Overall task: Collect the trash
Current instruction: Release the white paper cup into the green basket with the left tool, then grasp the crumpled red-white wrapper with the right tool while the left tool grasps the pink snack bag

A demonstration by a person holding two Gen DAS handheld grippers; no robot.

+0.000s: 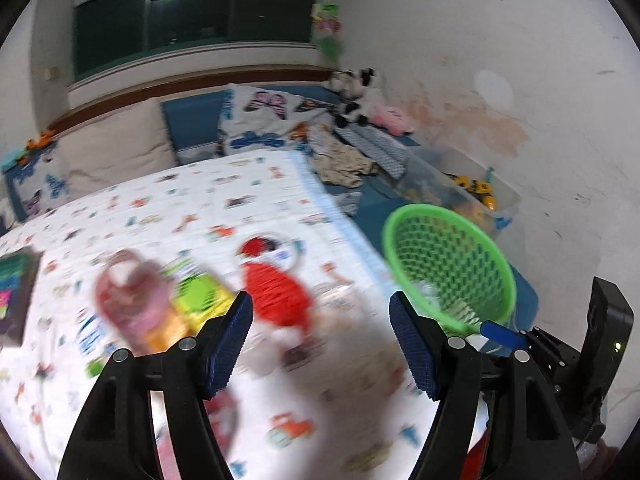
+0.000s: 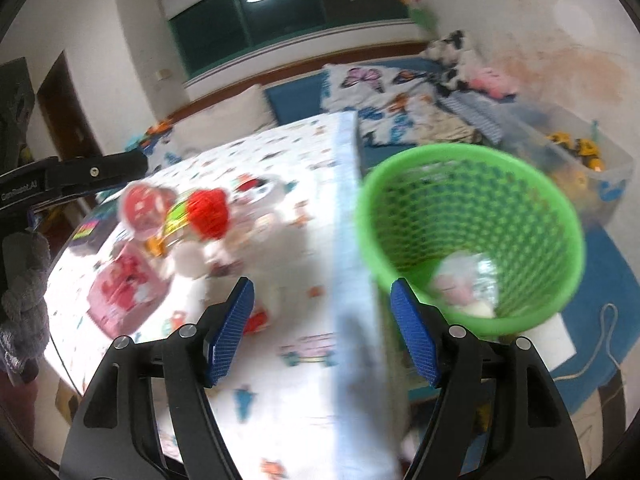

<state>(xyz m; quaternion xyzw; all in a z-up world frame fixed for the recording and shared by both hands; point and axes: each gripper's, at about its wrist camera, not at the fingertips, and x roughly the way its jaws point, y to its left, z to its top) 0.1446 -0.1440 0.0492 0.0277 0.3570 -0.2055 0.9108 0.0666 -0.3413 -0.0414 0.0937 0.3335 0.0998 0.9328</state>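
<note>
Both views are smeared by motion blur, so small details are hard to read. The left gripper [image 1: 321,344] has its blue-padded fingers [image 1: 230,346] standing apart with nothing between them, over a surface spread with a white cloth [image 1: 248,196] printed with small colourful figures. On that cloth lies a loose cluster of trash: a red mesh piece [image 1: 276,292], a yellow-green wrapper [image 1: 198,294] just beside it, and a pinkish round package [image 1: 124,292] to the left of that. In the right wrist view a pink box [image 2: 126,294] lies near the same cluster. The right gripper [image 2: 322,330] also has its fingers [image 2: 416,334] spread apart and empty, hanging over the cloth's edge. Just past that edge stands a green mesh basket [image 2: 560,216], and pale crumpled trash [image 2: 466,284] lies at its bottom. Behind it sits a clear plastic bin [image 2: 612,178] holding yellow toys. Butterfly-print pillows [image 1: 268,120] lie on the blue bed [image 1: 192,124] below a dark window [image 1: 192,20].
</note>
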